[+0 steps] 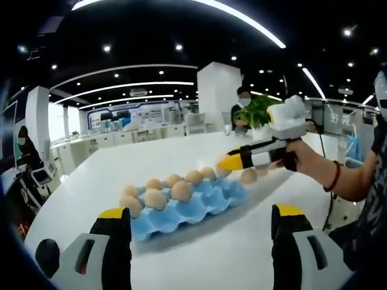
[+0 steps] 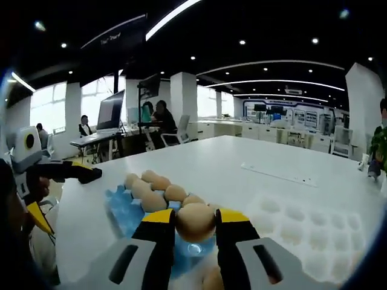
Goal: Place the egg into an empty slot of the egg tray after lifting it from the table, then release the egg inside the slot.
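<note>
A blue egg tray lies on the white table with several brown eggs along its far row. In the left gripper view my left gripper stands open over the table in front of the tray, nothing between its jaws. My right gripper reaches in from the right to the tray's far end, held by a hand. In the right gripper view the right gripper is shut on a brown egg just above the blue tray. Another egg lies below it, half hidden.
A white dimpled tray lies on the table to the right of the blue one. A potted plant stands at the table's far edge. A loose egg sits by the tray's end. People sit at desks in the background.
</note>
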`<state>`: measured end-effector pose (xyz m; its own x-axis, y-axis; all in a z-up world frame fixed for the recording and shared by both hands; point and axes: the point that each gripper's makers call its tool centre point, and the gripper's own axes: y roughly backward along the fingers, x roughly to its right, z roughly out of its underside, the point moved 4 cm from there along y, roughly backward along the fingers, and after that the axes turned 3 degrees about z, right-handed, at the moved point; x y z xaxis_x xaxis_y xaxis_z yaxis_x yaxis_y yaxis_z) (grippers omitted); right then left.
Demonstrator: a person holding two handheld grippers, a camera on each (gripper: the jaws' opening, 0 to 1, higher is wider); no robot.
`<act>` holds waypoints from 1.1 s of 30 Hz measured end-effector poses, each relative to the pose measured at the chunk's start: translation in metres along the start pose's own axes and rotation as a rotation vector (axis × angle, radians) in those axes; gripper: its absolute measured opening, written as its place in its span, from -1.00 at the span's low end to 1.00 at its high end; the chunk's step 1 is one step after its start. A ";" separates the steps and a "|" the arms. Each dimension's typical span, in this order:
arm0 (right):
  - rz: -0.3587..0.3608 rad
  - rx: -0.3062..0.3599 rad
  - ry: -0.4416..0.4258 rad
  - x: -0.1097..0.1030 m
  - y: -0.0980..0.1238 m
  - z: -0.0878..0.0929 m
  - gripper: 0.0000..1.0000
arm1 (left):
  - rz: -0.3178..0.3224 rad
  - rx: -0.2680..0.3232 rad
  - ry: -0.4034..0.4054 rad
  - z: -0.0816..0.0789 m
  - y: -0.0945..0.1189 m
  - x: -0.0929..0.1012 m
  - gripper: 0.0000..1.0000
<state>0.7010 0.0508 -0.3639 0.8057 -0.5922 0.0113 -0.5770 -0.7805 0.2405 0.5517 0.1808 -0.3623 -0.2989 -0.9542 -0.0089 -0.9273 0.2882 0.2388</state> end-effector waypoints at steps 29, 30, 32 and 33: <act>-0.066 -0.032 0.044 -0.037 -0.043 0.016 -0.45 | 0.000 0.007 0.001 0.000 0.002 -0.003 0.94; -0.064 -0.040 0.047 -0.036 -0.045 0.018 -0.45 | -0.001 0.006 0.003 0.000 0.001 -0.004 0.94; -0.060 -0.052 0.053 -0.036 -0.045 0.021 -0.45 | 0.000 0.006 0.002 0.000 -0.001 -0.003 0.94; -0.058 -0.054 0.053 -0.036 -0.046 0.023 -0.45 | 0.002 0.007 0.002 0.000 -0.001 -0.003 0.94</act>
<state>0.6956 0.1031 -0.3972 0.8445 -0.5335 0.0467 -0.5220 -0.8005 0.2945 0.5534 0.1833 -0.3625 -0.3001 -0.9539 -0.0061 -0.9282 0.2905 0.2323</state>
